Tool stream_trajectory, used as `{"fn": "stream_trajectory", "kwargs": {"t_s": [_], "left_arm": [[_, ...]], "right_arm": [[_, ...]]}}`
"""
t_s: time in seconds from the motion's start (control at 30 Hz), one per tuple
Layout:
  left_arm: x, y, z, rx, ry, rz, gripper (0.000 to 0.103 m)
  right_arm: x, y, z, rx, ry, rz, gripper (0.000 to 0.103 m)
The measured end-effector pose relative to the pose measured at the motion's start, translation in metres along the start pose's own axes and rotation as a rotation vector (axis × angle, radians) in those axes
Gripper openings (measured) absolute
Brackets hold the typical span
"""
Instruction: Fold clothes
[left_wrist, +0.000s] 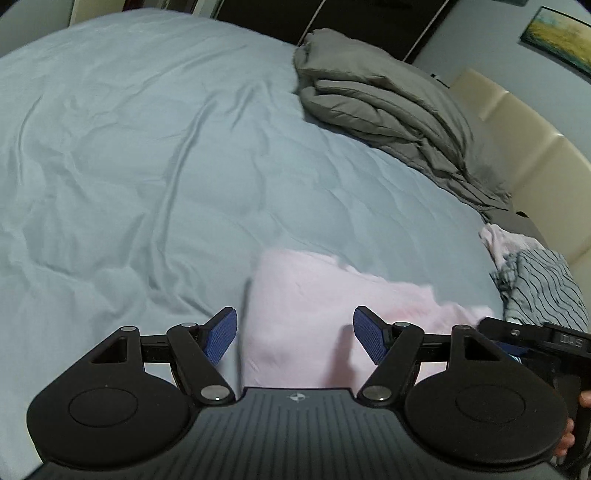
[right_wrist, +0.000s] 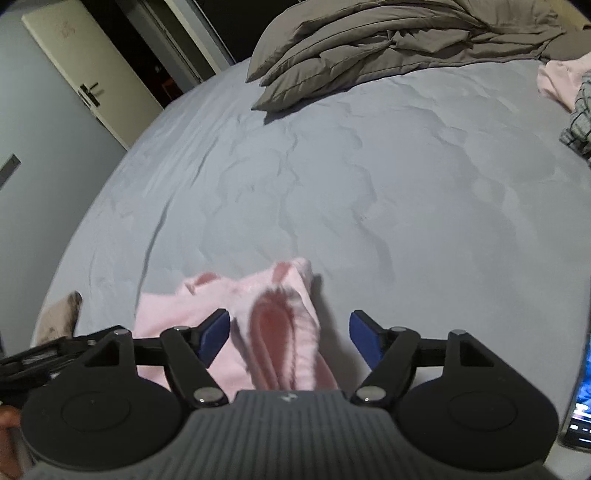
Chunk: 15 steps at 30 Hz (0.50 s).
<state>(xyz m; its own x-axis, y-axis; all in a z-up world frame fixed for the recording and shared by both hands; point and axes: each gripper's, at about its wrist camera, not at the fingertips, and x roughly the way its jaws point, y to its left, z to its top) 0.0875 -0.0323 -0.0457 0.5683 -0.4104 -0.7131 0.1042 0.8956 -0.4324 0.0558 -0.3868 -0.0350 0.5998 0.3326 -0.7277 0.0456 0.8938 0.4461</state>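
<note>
A pale pink garment (left_wrist: 314, 317) lies folded on the light blue bed sheet (left_wrist: 147, 166), just in front of both grippers. My left gripper (left_wrist: 295, 338) is open, its blue pads above the garment's near part, holding nothing. In the right wrist view the pink garment (right_wrist: 236, 306) shows a rolled opening with a darker pink inside. My right gripper (right_wrist: 290, 338) is open over that end, empty. The right gripper's body shows at the left wrist view's right edge (left_wrist: 535, 343).
A folded grey duvet (left_wrist: 388, 110) lies at the far side of the bed, also in the right wrist view (right_wrist: 388, 44). A pile of clothes, pink and striped grey (left_wrist: 535, 273), sits at the right. A cream headboard (left_wrist: 517, 122) stands beyond. A door (right_wrist: 85, 74) is at the left; a lit screen (right_wrist: 580, 406) is at the right edge.
</note>
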Motion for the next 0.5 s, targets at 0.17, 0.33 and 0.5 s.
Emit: {"fn": "stream_trajectory", "kwargs": {"t_s": [0.17,0.33,0.5], "left_arm": [[0.026,0.015,0.007,-0.053,0.05,-0.074,0.062],[0.045,0.017,0.007,-0.052,0.066,-0.095,0.023],[0.033,0.027,0.011,-0.08,0.008,-0.126,0.005]], "right_arm": [[0.016,0.01,0.004,-0.024,0.037,0.016,0.07],[0.028,0.016,0.002,-0.063,0.071,-0.022,0.027],[0.018,0.027,0.014,-0.083,-0.013,0.004,0.023]]}}
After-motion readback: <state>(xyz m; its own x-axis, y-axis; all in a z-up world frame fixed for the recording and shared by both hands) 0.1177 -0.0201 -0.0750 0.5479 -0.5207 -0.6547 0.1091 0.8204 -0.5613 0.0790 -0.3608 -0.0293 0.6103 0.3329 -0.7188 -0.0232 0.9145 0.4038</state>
